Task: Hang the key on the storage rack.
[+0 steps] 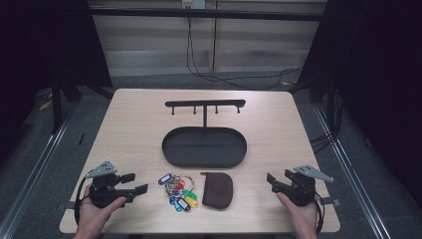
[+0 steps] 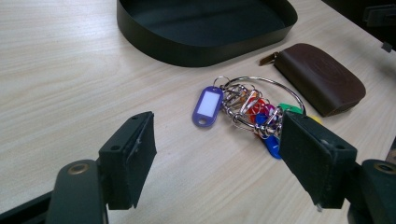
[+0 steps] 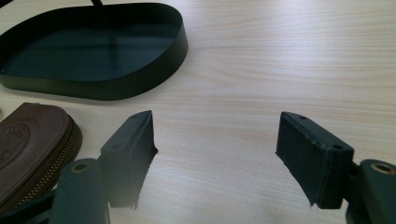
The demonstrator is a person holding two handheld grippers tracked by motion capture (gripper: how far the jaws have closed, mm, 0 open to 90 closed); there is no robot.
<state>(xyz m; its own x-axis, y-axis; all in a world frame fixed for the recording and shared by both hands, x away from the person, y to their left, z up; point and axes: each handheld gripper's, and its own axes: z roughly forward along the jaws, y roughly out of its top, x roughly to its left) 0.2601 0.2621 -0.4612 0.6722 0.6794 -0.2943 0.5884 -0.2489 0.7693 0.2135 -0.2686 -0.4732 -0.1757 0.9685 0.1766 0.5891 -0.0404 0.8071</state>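
The key bunch [image 1: 177, 191] is lying on the table [image 1: 124, 124] just in front of the black oval tray [image 1: 204, 147], with the brown zip pouch [image 1: 217, 189] just beside it. The left gripper [image 1: 135, 183] is hovering near the bunch, jaws spread and grasping nothing. The right gripper [image 1: 271, 180] is waiting beyond the pouch, likewise released. In the left gripper view, one pad is covering part of the bunch [image 2: 247, 109], so the tag count is probably unreadable. In the right gripper view, the pouch [image 3: 28, 144] is being cut off at the edge.
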